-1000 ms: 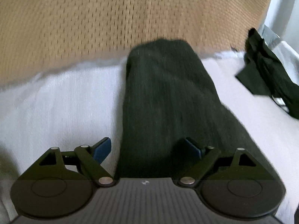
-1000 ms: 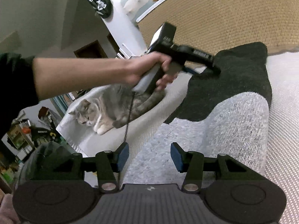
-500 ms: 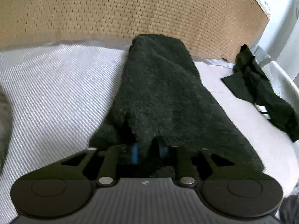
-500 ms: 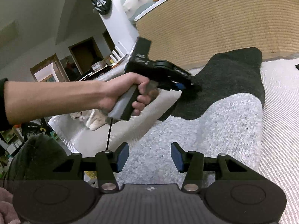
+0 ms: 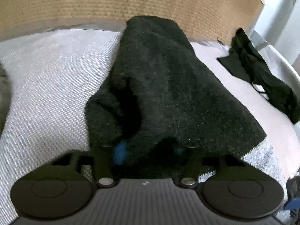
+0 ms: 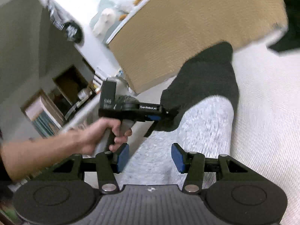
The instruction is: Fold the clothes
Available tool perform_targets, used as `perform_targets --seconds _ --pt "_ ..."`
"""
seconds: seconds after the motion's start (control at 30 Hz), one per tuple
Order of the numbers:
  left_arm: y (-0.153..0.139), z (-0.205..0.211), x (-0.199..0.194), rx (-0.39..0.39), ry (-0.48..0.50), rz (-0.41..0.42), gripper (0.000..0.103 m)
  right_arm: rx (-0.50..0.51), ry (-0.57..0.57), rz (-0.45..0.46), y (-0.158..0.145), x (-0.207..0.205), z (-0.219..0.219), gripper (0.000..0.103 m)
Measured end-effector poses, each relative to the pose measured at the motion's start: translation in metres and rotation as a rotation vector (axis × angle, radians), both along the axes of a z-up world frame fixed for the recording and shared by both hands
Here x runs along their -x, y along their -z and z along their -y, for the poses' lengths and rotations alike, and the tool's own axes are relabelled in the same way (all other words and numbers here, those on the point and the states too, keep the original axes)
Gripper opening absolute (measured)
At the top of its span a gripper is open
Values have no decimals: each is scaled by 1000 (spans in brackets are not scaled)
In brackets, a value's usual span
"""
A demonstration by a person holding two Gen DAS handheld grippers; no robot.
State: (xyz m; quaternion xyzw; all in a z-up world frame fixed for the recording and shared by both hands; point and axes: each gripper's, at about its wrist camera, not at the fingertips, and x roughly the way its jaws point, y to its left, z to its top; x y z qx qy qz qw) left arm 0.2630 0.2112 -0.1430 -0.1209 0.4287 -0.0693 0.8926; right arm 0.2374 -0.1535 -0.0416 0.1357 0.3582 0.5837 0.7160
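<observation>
With my left gripper [image 5: 148, 150] pinched on the black-and-grey fleece garment's [image 5: 168, 86] dark edge beside the wicker headboard [image 5: 131, 1], I judge a fold underway; my right gripper [image 6: 148, 158], gaping empty over the grey part, should next seize it

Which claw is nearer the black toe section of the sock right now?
Left. The left claw is clamped on the edge of the sock's black toe section. The right claw is open, back over the grey part, not touching the black.
</observation>
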Motion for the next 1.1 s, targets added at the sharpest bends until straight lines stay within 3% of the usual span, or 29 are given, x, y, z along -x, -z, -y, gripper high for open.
perform_targets --seconds 0.03,0.13,0.3,0.37,0.4,0.47,0.53,0.57,0.63,0.77,0.8,0.93,1.03,1.1 --pt "-2 -1 1 1 -4 8 13 -3 5 -23 2 -2 0 54" --pt "-13 -3 6 -30 -22 38 11 -11 17 -80 5 -8 0 54" --pt "-32 -36 22 -26 -121 59 11 -2 31 1 -8 -6 2 54" --pt "-29 -38 24 -66 -134 40 11 12 62 35 -12 -8 1 54" --pt "-26 -36 24 -93 -135 28 11 25 81 55 -13 -9 0 54" --pt "-19 -33 23 -71 -126 -12 14 88 143 109 -17 -12 -7 54" --pt "-14 -29 22 -34 -112 -46 27 151 182 169 -18 -16 -14 54" --pt "-14 -25 24 -23 -92 -52 39 180 194 201 -18 -17 -18 54" --pt "-14 -20 27 -14 -30 -76 53 231 164 244 -12 -20 -28 54" --pt "-15 -10 35 -13 94 -125 61 368 68 330 15 -14 -46 53" --pt "-15 -8 38 -10 121 -136 61 372 73 343 20 -13 -45 53" --pt "-17 0 49 15 222 -178 62 361 93 256 26 -24 -37 53" --pt "-13 14 57 -27 298 -197 62 341 95 249 24 -21 -32 53" --pt "-14 24 61 -71 320 -187 54 327 94 256 23 -16 -29 54"
